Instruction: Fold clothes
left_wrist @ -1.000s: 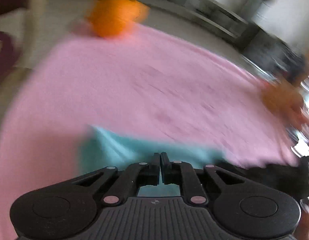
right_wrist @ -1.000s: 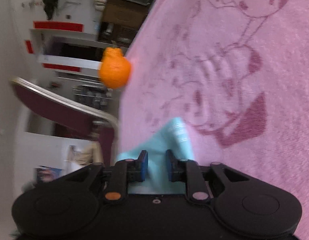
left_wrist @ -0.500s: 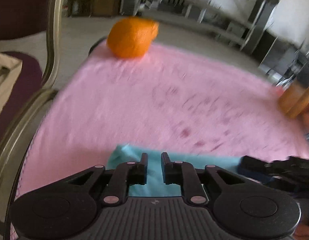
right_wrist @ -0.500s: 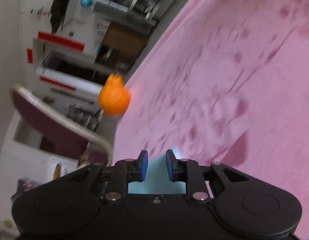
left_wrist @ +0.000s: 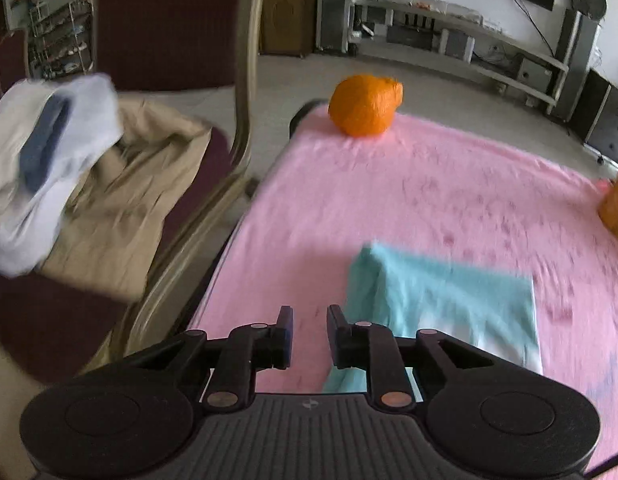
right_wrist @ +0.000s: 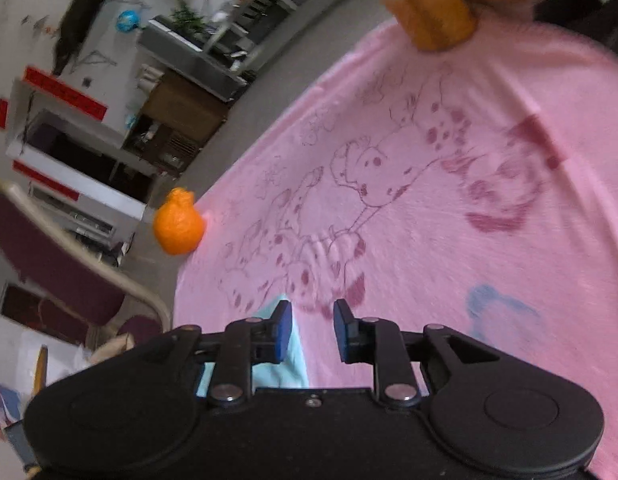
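Left wrist view: the left gripper (left_wrist: 307,330) hovers with jaws apart and empty over the pink cloth (left_wrist: 429,208) covering the bench. The folded teal garment (left_wrist: 441,296) lies just right of the jaws, near the bench's near edge. An orange (left_wrist: 365,106) sits at the far left corner. Clothes (left_wrist: 89,200) are heaped on a chair (left_wrist: 245,80) beside the bench.

Right wrist view: the right gripper (right_wrist: 312,330) has jaws apart, empty; the teal garment (right_wrist: 287,364) shows beneath its left finger.

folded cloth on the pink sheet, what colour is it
Light blue-green (teal), plain with no pattern: the folded cloth shows best in the left wrist view, lying on the pink sheet.
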Tool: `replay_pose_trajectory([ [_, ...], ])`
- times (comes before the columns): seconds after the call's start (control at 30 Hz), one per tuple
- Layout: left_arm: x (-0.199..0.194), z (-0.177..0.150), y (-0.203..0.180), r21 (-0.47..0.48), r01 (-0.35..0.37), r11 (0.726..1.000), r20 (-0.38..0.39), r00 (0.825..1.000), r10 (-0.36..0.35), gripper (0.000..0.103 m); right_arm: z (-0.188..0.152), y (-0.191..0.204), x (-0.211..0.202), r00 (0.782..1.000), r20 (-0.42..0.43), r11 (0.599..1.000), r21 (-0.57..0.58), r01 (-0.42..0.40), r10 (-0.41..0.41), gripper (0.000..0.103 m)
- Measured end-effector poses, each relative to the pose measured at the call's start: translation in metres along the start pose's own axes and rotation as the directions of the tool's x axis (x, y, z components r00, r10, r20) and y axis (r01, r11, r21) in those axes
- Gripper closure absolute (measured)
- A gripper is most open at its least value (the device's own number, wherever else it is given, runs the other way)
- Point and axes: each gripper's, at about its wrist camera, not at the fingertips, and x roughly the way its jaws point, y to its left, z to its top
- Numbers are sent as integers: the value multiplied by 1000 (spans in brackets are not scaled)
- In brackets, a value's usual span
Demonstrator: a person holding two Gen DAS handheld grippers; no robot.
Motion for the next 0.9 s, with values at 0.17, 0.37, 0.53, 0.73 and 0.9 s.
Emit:
replay_pose_trajectory([
  [0.17, -15, -41, 24, -23, 80, 997, -48, 996, -81, 84, -39, -11, -51, 998, -20, 998, 2, -58, 58, 70],
  [0.37, -15, -54, 1, 96, 132, 987, -37, 991, -129, 84, -90, 3, -28, 987, -147, 989, -119, -86, 68, 87],
  [0.53, 3, -57, -22, 175, 141, 974, -69, 989, -130, 85, -115, 31, 4, 981, -186, 955, -276, -111, 60, 90],
  [0.73, 14, -81, -42, 360, 69, 930, -122, 992, -27, 84, -136, 44, 40, 978, -206, 902, -427, -64, -28, 94],
  [0.9, -4, -100, -36, 420, 36, 907, -103, 995, 9, 84, -156, 45, 32, 959, -259, 844, -534, -42, -116, 95],
])
